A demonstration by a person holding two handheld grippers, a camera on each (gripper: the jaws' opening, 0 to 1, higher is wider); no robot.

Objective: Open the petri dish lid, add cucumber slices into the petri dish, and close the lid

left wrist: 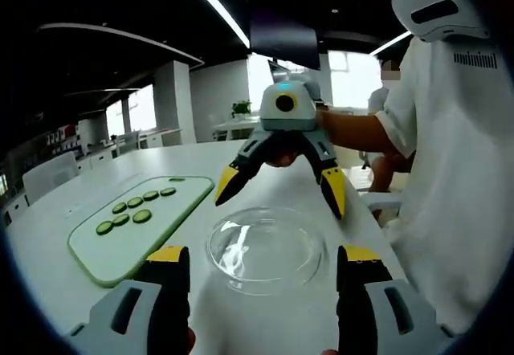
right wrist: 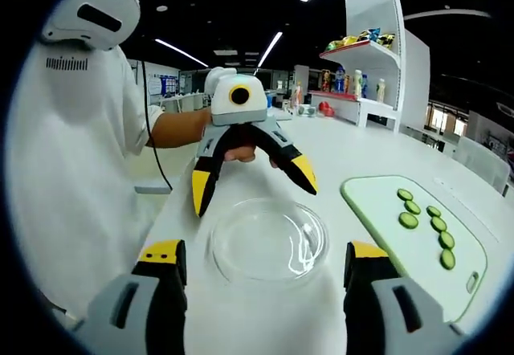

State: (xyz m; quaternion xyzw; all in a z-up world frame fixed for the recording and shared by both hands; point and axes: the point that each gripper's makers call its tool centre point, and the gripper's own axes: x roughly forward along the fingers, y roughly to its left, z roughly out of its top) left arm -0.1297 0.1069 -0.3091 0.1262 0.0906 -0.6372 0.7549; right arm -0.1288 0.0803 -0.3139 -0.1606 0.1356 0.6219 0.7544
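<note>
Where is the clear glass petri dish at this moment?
The clear glass petri dish sits on the white table, between both open tongs. In the left gripper view, the pale green cutting board with cucumber slices lies to its left.

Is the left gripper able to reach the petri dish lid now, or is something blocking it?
Probably yes. The left gripper is open, the petri dish lies just beyond its jaws, and nothing sits between them. The right gripper hovers open over the far rim, so they may crowd each other.
</note>
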